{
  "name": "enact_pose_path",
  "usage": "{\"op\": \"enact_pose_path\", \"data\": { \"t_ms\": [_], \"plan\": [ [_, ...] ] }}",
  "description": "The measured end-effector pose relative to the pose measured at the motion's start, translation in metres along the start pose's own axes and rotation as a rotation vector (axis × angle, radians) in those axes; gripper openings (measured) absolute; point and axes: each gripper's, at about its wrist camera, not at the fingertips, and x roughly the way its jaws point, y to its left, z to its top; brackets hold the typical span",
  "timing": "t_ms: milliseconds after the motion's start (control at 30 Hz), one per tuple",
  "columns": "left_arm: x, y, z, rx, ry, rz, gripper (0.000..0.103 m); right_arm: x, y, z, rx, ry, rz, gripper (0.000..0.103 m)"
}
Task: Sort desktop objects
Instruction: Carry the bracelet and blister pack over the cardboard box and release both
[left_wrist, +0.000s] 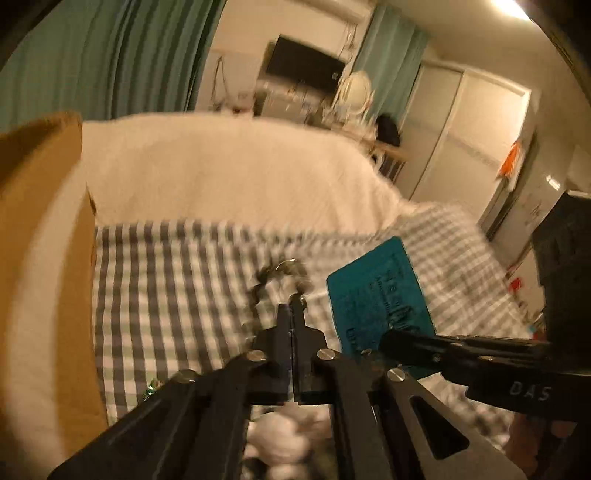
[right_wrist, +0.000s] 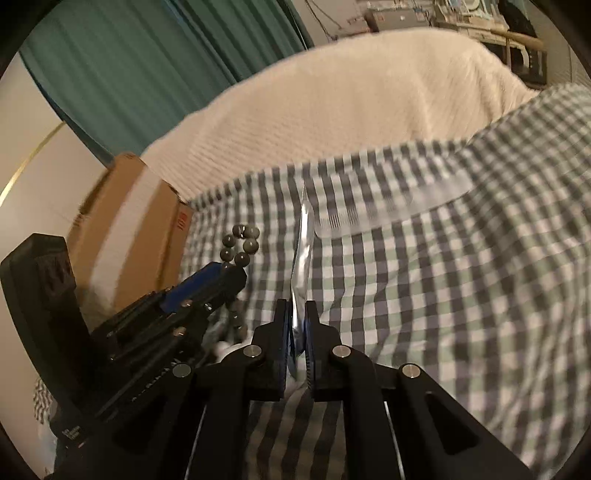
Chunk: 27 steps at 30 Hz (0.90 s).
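Note:
My left gripper (left_wrist: 291, 306) is shut on a dark bead bracelet (left_wrist: 280, 275) and holds it above the checked cloth (left_wrist: 166, 277). The bracelet also shows in the right wrist view (right_wrist: 242, 245), hanging from the left gripper (right_wrist: 236, 271). My right gripper (right_wrist: 297, 306) is shut on a flat teal packet, seen edge-on with a silvery side (right_wrist: 303, 243). In the left wrist view the packet (left_wrist: 380, 295) shows its teal face, held by the right gripper (left_wrist: 391, 339) just right of my left one.
A cardboard box (left_wrist: 40, 221) stands at the left edge of the cloth; it also shows in the right wrist view (right_wrist: 136, 221). A cream blanket (left_wrist: 229, 170) lies behind. White soft objects (left_wrist: 284, 435) lie under the left gripper. Curtains and furniture stand far behind.

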Motion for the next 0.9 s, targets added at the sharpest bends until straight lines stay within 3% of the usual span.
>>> {"op": "enact_pose_path", "data": {
  "t_ms": [100,233,300,400,467,500,633,767,800,867,900],
  "plan": [
    [-0.036,-0.007,0.017,0.007,-0.081,-0.055,0.0,-0.033,0.019,0.006,-0.027,-0.067,0.025,0.007],
    [-0.047,-0.004,0.024,0.024,-0.048,-0.055,0.0,-0.056,0.049,0.01,-0.099,-0.113,-0.013,0.007],
    [-0.036,-0.001,0.018,0.028,0.005,-0.03,0.003,-0.063,0.05,0.007,-0.1,-0.12,-0.019,0.007],
    [-0.017,-0.016,0.008,0.151,0.039,0.101,0.018,-0.059,0.044,0.001,-0.085,-0.103,-0.045,0.007],
    [0.002,-0.026,0.0,0.204,0.083,0.094,0.057,-0.055,0.034,-0.003,-0.076,-0.088,-0.068,0.007],
    [0.011,-0.029,-0.004,0.19,0.109,0.089,0.059,-0.056,0.027,-0.005,-0.071,-0.082,-0.082,0.007],
    [0.053,-0.014,-0.009,0.109,0.167,0.145,0.059,-0.051,0.001,-0.004,-0.041,-0.069,-0.114,0.007],
    [0.077,0.023,-0.008,-0.033,0.262,0.176,0.056,-0.047,-0.021,-0.002,-0.023,-0.067,-0.113,0.007],
    [0.088,0.031,-0.011,-0.061,0.322,0.162,0.05,-0.045,-0.026,-0.002,-0.017,-0.06,-0.107,0.007],
    [0.092,0.032,-0.016,-0.053,0.339,0.138,0.015,-0.04,-0.031,-0.001,-0.007,-0.049,-0.107,0.007],
    [0.091,0.031,-0.017,-0.049,0.34,0.107,0.012,-0.037,-0.034,-0.001,-0.003,-0.042,-0.106,0.007]
  ]
}}
